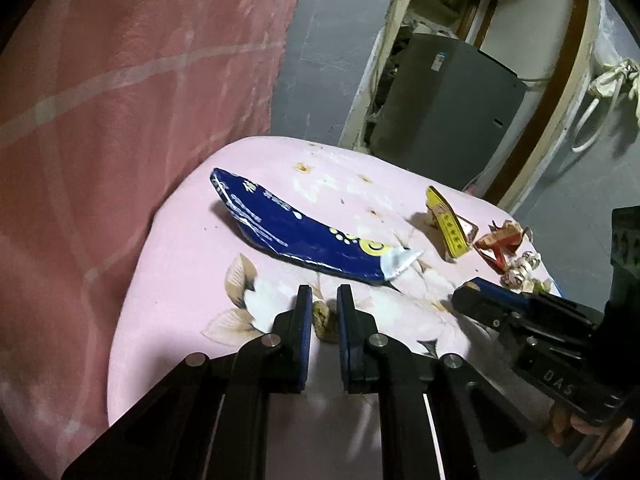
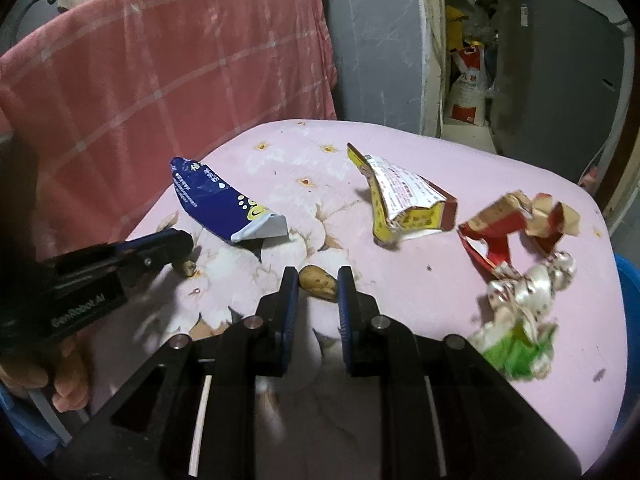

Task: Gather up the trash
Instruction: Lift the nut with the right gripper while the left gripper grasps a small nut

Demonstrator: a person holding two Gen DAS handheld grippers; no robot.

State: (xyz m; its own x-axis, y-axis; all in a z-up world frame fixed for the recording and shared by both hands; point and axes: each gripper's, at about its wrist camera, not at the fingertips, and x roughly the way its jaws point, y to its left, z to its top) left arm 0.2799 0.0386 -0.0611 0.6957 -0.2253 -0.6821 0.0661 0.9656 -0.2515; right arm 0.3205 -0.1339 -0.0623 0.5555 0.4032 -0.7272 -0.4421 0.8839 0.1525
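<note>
On a pink flowered cloth (image 1: 180, 280) (image 2: 480, 168) lies trash. A blue wrapper (image 1: 296, 236) (image 2: 216, 204) is at the left. A torn yellow carton (image 1: 448, 222) (image 2: 404, 204) is in the middle. A crumpled red-and-tan pack (image 1: 500, 242) (image 2: 516, 224) and a silver-green wrapper (image 2: 524, 312) are at the right. My left gripper (image 1: 324, 300) stands narrowly open around a small brown scrap (image 1: 323, 318) (image 2: 187, 267). My right gripper (image 2: 318, 280) is narrowly open around a brown peanut-like shell (image 2: 318, 282); it also shows in the left wrist view (image 1: 474, 290).
A pink checked blanket (image 1: 120, 120) (image 2: 160, 72) hangs behind the cloth at the left. A grey cabinet (image 1: 444, 96) (image 2: 556, 68) stands beyond the far edge. A blue tub rim (image 2: 628, 320) shows at the right edge. A sack (image 2: 468, 92) leans by the doorway.
</note>
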